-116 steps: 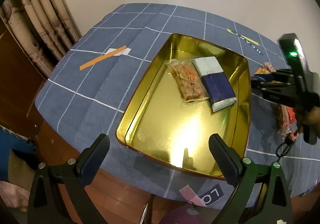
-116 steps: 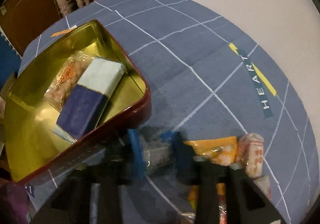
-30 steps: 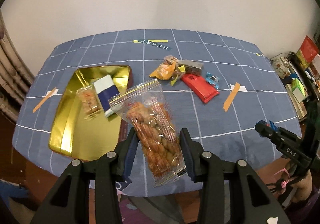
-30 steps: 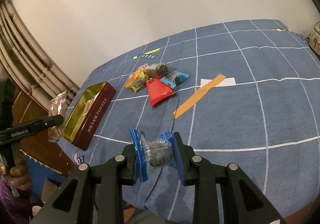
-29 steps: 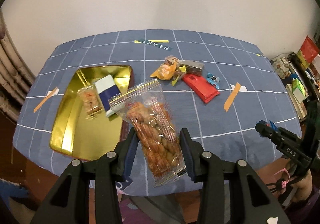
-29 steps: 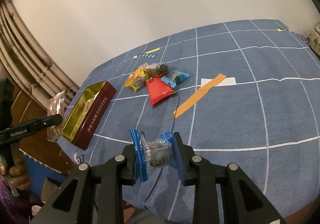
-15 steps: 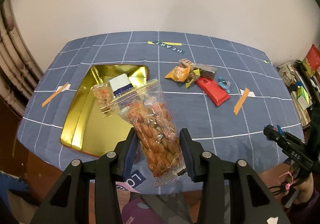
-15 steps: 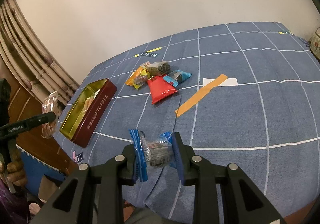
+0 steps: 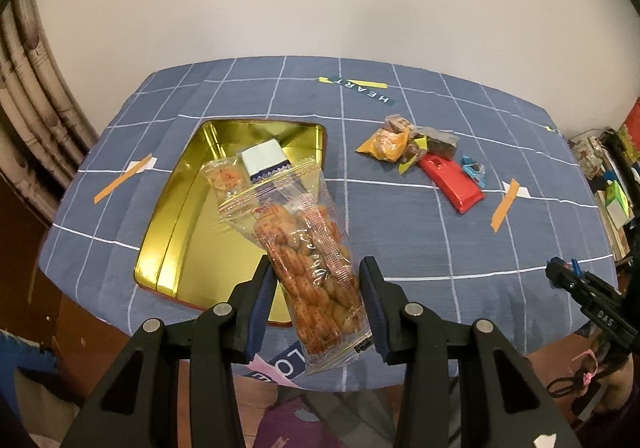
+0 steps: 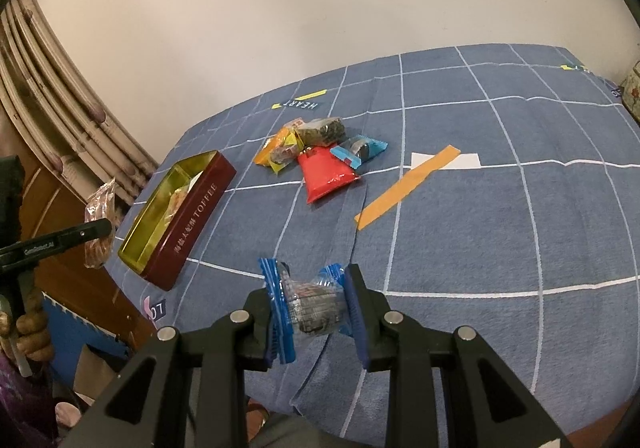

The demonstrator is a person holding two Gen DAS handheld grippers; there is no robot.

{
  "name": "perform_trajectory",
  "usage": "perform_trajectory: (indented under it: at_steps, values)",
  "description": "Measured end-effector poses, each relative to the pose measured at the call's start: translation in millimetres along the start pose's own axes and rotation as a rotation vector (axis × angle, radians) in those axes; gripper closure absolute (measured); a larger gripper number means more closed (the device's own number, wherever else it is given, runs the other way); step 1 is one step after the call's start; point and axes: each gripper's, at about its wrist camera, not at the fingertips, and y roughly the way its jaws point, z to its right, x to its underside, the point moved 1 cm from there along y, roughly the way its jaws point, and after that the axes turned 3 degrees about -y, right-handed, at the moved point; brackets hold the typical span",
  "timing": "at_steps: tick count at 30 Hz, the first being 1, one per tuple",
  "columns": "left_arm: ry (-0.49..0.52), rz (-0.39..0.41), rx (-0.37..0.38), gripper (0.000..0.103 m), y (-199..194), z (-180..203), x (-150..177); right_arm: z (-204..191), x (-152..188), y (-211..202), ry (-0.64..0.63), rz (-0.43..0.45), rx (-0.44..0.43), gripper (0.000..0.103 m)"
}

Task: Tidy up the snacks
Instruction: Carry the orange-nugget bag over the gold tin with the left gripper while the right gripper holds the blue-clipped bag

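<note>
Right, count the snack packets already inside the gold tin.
2: a clear cracker packet and a white-and-navy packet beside it at the tin's far end; the held bag may hide more.

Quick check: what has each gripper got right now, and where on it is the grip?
The left gripper pinches a clear bag of orange snacks across its lower half. The right gripper is shut on a small blue-ended wrapped candy, pads on its crimped ends.

One gold tin [image 9: 168, 232] is seen on the bench [image 9: 460, 248], with two packets counted inside it. One clear bag of fried snacks [image 9: 312, 260] and one blue-ended candy [image 10: 312, 308] are held off the bench. About six wrapped snacks [image 10: 320, 152] are counted in one loose pile, though the overlap leaves the number uncertain. Two orange tape strips [image 9: 505, 205] are seen.
</note>
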Motion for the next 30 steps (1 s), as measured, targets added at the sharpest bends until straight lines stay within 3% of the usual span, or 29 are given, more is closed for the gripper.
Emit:
perform_trajectory:
  at_steps: [30]
  values:
    - [-0.052, -0.039, -0.089, 0.064, 38.1, -47.4, -1.2, 1.7, 5.1, 8.8, -0.003, -0.032, 0.008, 0.074]
